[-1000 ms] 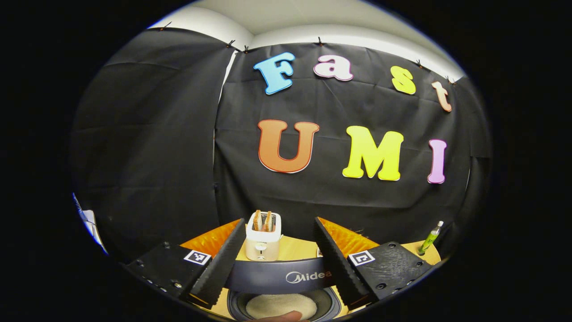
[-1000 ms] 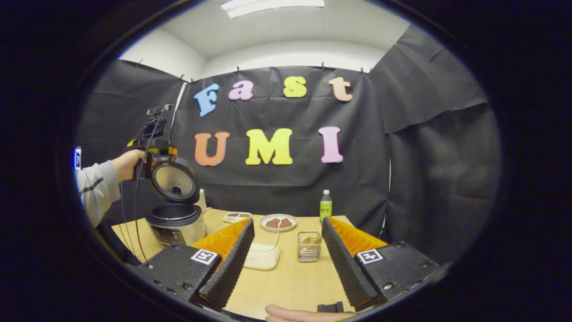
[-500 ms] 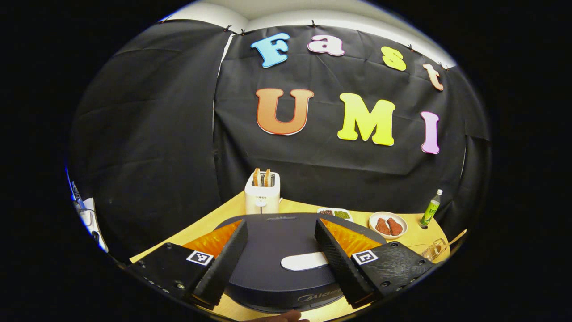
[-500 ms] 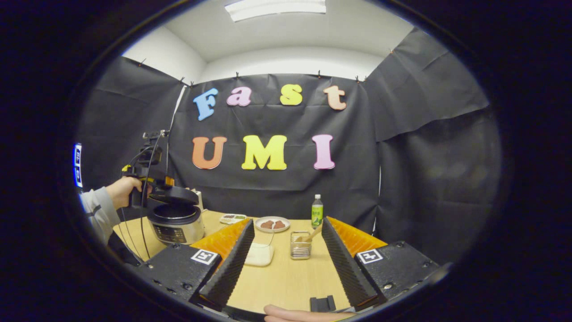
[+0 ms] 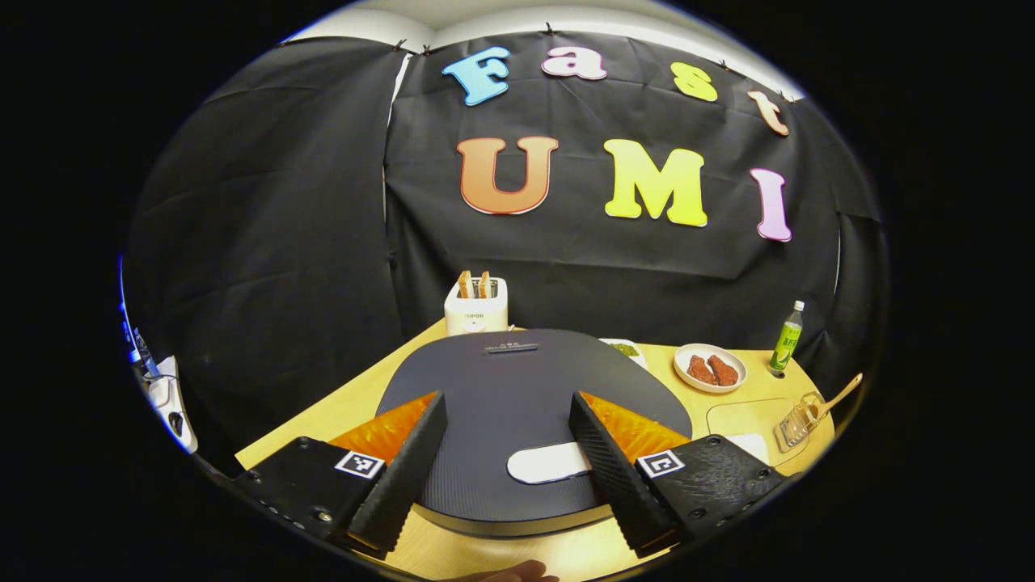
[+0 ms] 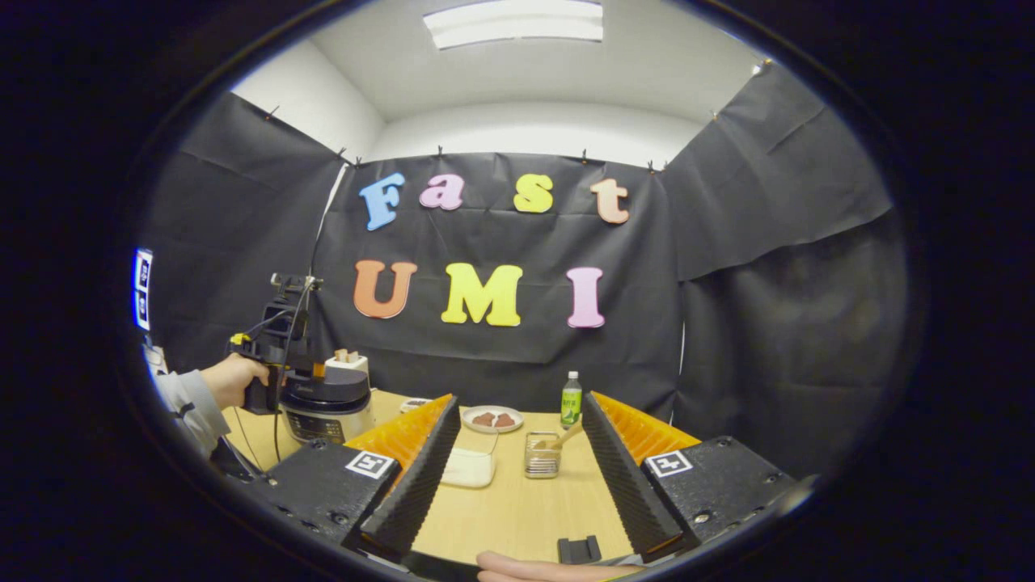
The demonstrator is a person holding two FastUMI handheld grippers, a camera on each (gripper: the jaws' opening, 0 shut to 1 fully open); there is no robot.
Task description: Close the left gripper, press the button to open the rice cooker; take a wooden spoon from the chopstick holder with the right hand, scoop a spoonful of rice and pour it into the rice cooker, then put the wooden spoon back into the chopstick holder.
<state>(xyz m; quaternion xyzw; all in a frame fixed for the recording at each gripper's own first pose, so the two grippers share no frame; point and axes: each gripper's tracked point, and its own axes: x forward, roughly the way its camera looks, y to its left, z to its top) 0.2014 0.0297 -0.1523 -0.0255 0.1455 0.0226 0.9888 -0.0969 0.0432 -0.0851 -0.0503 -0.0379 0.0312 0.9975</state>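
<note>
The rice cooker's dark lid [image 5: 517, 372] lies shut under my left gripper [image 5: 508, 400], which is open, its fingers spread above the lid on either side of the white button [image 5: 546, 465]. In the right gripper view the cooker [image 6: 327, 404] stands at the left with a hand [image 6: 230, 380] holding the left gripper over it. My right gripper [image 6: 520, 400] is open and holds nothing, back from the table's middle. The wooden spoon [image 6: 566, 436] leans in the wire chopstick holder [image 6: 542, 457]. A clear box of rice [image 6: 469, 467] sits left of the holder.
A toaster [image 5: 475, 307] with bread stands behind the cooker. A plate of brown food [image 5: 709, 368], a green bottle [image 5: 787, 335] and a small dish [image 5: 627, 349] line the table's back. The wooden table [image 6: 517, 509] runs to the booth's black cloth walls.
The cooker's lid has swung down from upright to shut, with the left gripper following it down. The right gripper has drawn back a little and tilted up.
</note>
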